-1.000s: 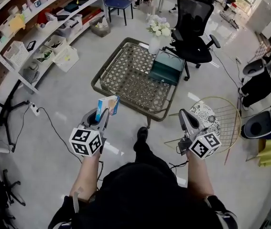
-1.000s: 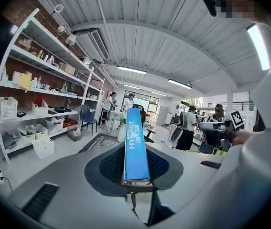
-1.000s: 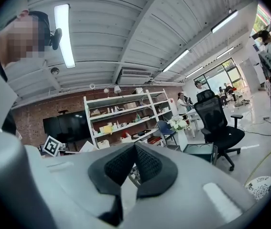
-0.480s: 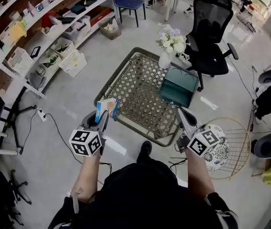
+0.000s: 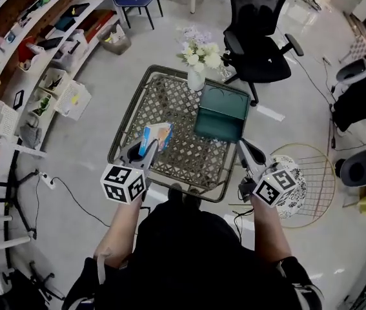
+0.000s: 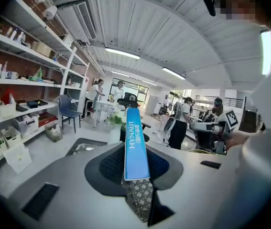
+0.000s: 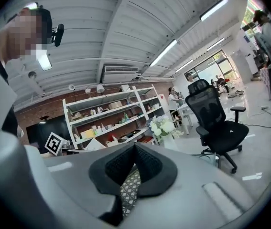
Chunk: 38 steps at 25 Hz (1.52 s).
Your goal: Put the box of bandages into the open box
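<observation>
Slim blue cardboard bandage box [image 6: 136, 144] pinched in left gripper [image 5: 148, 149] over lattice-weave table [image 5: 170, 108]; right gripper [image 5: 244, 149] closed, empty.

Both forearms reached forward, bare below the sleeves. Left gripper [image 5: 142, 155] pointed ahead, jaws clamped on the box of bandages [image 5: 157, 136], which stood on edge. Right gripper [image 5: 243, 148] roughly level, well apart from it, jaws closed together, nothing between them
</observation>
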Each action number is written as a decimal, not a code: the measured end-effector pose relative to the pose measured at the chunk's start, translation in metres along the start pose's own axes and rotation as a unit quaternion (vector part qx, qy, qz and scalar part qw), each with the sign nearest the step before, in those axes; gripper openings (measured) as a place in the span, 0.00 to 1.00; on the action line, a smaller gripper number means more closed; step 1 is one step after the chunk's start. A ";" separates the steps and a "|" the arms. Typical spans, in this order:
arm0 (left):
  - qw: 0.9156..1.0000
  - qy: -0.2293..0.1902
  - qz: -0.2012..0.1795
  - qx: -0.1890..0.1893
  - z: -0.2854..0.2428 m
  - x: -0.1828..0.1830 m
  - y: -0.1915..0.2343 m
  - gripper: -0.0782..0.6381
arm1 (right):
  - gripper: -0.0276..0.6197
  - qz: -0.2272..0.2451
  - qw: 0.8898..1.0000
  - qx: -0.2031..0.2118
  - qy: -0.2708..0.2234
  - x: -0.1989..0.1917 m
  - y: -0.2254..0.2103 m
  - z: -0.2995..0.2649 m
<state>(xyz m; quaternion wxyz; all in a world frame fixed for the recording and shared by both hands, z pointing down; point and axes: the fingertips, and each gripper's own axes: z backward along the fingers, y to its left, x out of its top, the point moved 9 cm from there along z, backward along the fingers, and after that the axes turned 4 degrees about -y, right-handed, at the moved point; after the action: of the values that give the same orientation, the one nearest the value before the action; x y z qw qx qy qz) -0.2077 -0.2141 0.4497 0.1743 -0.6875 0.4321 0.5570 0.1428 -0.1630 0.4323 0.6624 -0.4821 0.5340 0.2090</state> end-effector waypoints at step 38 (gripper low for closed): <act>0.988 0.149 0.024 -0.013 -0.236 -0.068 -0.086 0.23 | 0.06 -0.084 0.993 -0.039 0.068 0.019 -0.190 0.023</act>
<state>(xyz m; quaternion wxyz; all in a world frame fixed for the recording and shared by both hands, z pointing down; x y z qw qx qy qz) 0.0049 -0.3080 0.5662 0.0857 -0.7542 0.4628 0.4579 0.3114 -0.2330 0.4933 0.6208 -0.5638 0.5265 0.1398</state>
